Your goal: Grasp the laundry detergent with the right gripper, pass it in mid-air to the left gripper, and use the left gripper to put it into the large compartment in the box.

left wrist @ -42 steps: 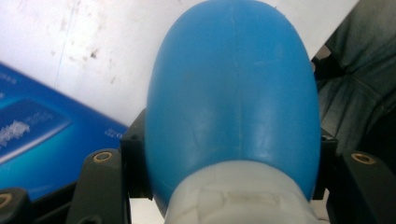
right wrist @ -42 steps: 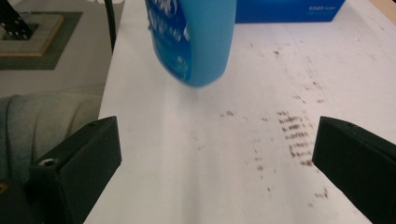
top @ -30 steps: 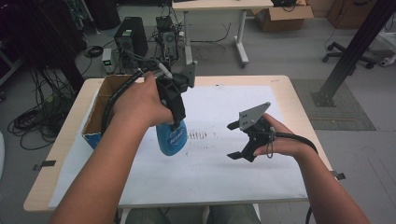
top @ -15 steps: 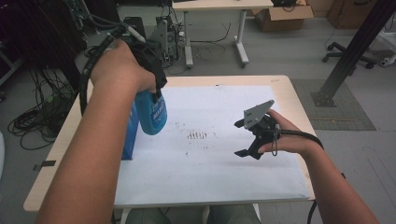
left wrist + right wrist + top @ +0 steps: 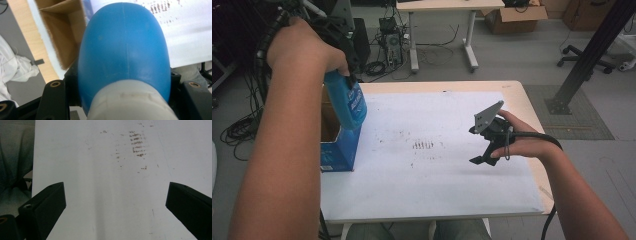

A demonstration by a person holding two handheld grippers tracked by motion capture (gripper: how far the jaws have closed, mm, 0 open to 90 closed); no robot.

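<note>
A blue plastic bottle (image 5: pixel 348 104) hangs in the air over the open cardboard box (image 5: pixel 336 152) at the table's left edge. My left gripper (image 5: pixel 343 75) is shut on its upper part, just below the white neck (image 5: pixel 130 102). In the left gripper view the bottle's blue body (image 5: pixel 123 50) bulges between the black jaws, with the box's brown inside (image 5: pixel 62 32) behind it. Over the right half of the white sheet (image 5: pixel 437 175), my right gripper (image 5: pixel 473 146) stands open and holds nothing. Its jaws are wide apart over the sheet (image 5: pixel 100 182).
Brown smudges (image 5: pixel 423 145) mark the middle of the sheet, which covers most of the wooden table (image 5: pixel 527 105). Cables (image 5: pixel 242 127) lie on the floor at the left. A second table (image 5: pixel 442 7) and a black post (image 5: pixel 589 55) stand beyond.
The left hand has lifted the blue bottle from the middle of the sheet and carried it up and left over the box. The right hand has stayed almost still.
</note>
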